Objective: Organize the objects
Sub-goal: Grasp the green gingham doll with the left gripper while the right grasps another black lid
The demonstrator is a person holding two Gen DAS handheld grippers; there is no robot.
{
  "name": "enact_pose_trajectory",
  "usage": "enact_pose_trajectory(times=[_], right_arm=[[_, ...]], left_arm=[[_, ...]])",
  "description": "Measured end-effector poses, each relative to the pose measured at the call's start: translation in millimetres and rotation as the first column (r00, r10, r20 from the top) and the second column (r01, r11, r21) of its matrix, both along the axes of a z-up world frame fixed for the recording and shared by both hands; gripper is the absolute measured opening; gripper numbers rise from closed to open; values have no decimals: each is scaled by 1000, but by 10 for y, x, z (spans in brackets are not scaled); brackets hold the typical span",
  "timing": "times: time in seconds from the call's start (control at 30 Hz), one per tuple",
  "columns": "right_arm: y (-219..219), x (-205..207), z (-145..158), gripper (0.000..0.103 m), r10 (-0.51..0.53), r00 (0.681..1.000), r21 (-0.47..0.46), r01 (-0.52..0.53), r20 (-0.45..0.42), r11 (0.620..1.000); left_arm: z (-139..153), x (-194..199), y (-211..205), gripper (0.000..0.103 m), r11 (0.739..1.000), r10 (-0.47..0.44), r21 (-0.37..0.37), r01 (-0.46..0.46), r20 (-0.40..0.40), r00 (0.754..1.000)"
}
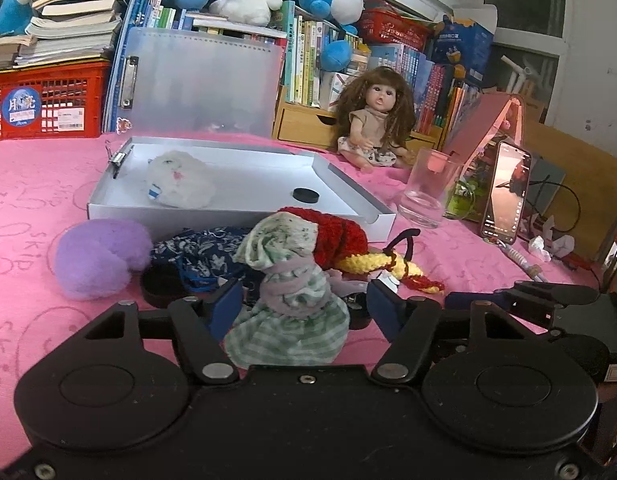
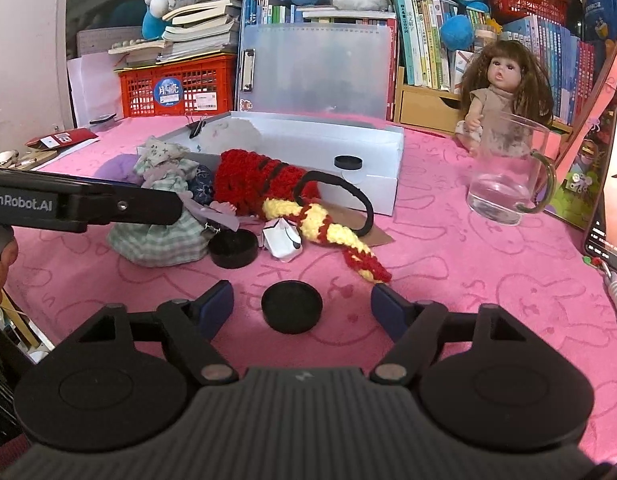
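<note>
The left claw (image 1: 304, 304) is seen with its blue pads (image 1: 224, 304) set apart on either side of a green checked cloth bundle (image 1: 288, 320); a gap shows at the right pad, so no firm grip can be read. The bundle stands upright on the pink surface (image 1: 48, 208), at the near edge of a heap. In that heap, a red and yellow crocheted piece (image 1: 348, 244) lies at 1 o'clock from the bundle, a dark blue patterned cloth (image 1: 196, 252) at 10 o'clock, and a purple plush ball (image 1: 96, 256) further out at 9 o'clock.

The right claw (image 2: 302, 306) is held wide apart, and a black round lid (image 2: 291, 306) lies flat on the surface between its pads, untouched. A second black lid (image 2: 233, 248) sits at 11 o'clock from it, just beside the bundle.

Behind the heap, an open white box (image 1: 168, 212) holds a white fluffy toy (image 1: 180, 184) and a small black disc (image 1: 305, 195). A glass mug (image 2: 508, 176) stands at 3 o'clock from the box.
</note>
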State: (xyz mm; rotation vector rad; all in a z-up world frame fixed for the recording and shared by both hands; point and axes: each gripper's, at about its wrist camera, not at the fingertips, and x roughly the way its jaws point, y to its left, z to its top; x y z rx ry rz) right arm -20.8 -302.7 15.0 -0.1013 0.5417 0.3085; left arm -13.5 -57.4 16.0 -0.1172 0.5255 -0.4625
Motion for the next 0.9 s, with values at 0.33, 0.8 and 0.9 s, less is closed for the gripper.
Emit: enact_pose_trajectory(times=[0.33,0.8,0.9], right_arm=[[-4,-7,1,58,2,1000,19,-2,-1,1000],[-53,-38,72,37,-57,997,95,51,60,994],[-32,-40,69,37,-57,997,91,51,61,995]], left_arm=[[-33,45,-82,58,1000,2,4,-2,4,1000],[77,-101,50,31,998,62,-19,-61,50,997],[102,-187,103,32,998,61,-24,-59,67,996]])
